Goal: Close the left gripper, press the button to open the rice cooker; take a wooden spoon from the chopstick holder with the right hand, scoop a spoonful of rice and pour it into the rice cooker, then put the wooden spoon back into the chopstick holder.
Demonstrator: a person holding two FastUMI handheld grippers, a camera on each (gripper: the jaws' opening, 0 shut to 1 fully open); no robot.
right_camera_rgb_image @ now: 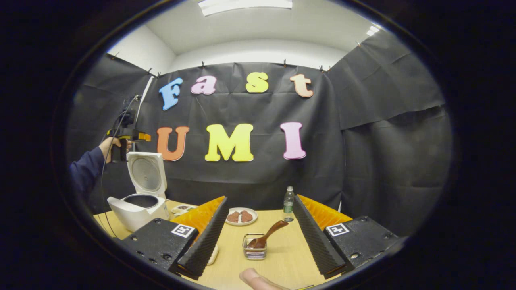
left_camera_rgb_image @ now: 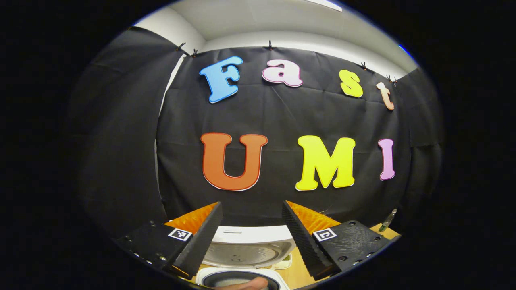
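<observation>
The left gripper [left_camera_rgb_image: 252, 237] hangs above the rice cooker [left_camera_rgb_image: 246, 251] with its jaws apart and nothing between them; past its fingers the white cooker sits directly below, its lid [left_camera_rgb_image: 242, 249] raised toward the far wall and the dark pot mouth [left_camera_rgb_image: 238, 280] at the near edge. A fingertip [left_camera_rgb_image: 246, 285] shows at the bottom rim of the left gripper view, over the pot. In the right gripper view the same cooker [right_camera_rgb_image: 137, 207] stands at the far left of the table [right_camera_rgb_image: 282, 257], lid [right_camera_rgb_image: 147, 173] upright and open, pot empty as far as can be seen. Above and behind the lid, the left gripper [right_camera_rgb_image: 129, 137] is held up by a hand [right_camera_rgb_image: 109, 146] in a dark sleeve [right_camera_rgb_image: 86, 169]; from this side its jaw state cannot be told. The right gripper [right_camera_rgb_image: 258, 241] is low over the near part of the table, jaws wide and empty. Between its fingers, farther off, stands the holder [right_camera_rgb_image: 254, 250], a small wire basket, with the wooden spoon [right_camera_rgb_image: 268, 234] in it, bowl down and handle leaning up to the right. Beyond the holder lies a plate [right_camera_rgb_image: 241, 216] with brown pieces, and right of it a bottle [right_camera_rgb_image: 288, 204] stands upright. A small dish [right_camera_rgb_image: 183, 208] sits beside the cooker. A fingertip [right_camera_rgb_image: 256, 278] shows at the near edge.
</observation>
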